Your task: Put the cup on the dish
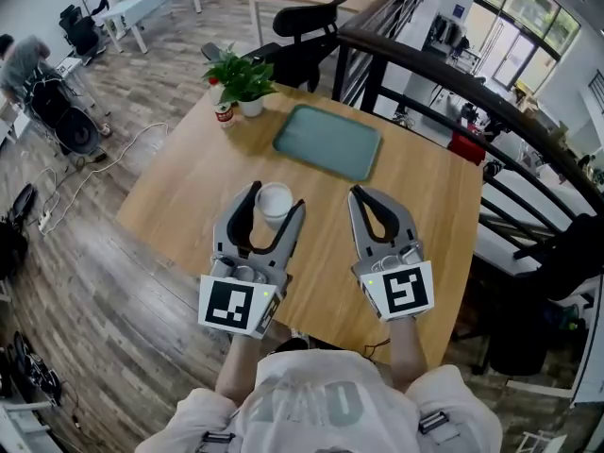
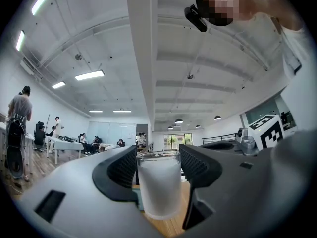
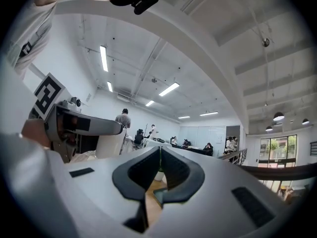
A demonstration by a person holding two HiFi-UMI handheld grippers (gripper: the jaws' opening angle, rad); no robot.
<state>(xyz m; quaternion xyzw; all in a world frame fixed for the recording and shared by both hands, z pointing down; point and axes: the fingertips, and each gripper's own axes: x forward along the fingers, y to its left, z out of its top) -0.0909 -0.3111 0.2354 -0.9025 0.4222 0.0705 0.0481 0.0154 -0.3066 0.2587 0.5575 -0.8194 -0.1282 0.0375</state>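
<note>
Currently my left gripper [image 1: 276, 199] clamps the cup [image 1: 275, 202], short of the dish [image 1: 328, 141]; right gripper [image 1: 357, 193] closed, empty. Next, I judge, carry it across.

Nothing legible from where I stand: the black-and-white marker cubes [image 1: 232, 305] show only square patterns, and the small red-labelled can [image 1: 225, 113] and the pale shirt's faint print [image 1: 311, 404] are too blurred to read.

floor: wood planks [image 1: 123, 291] around counter [image 1: 425, 206] | black railing [image 1: 444, 72] right of counter | black chair [image 1: 307, 26] behind counter | ceiling: white, strip lights [image 2: 89, 75]
</note>
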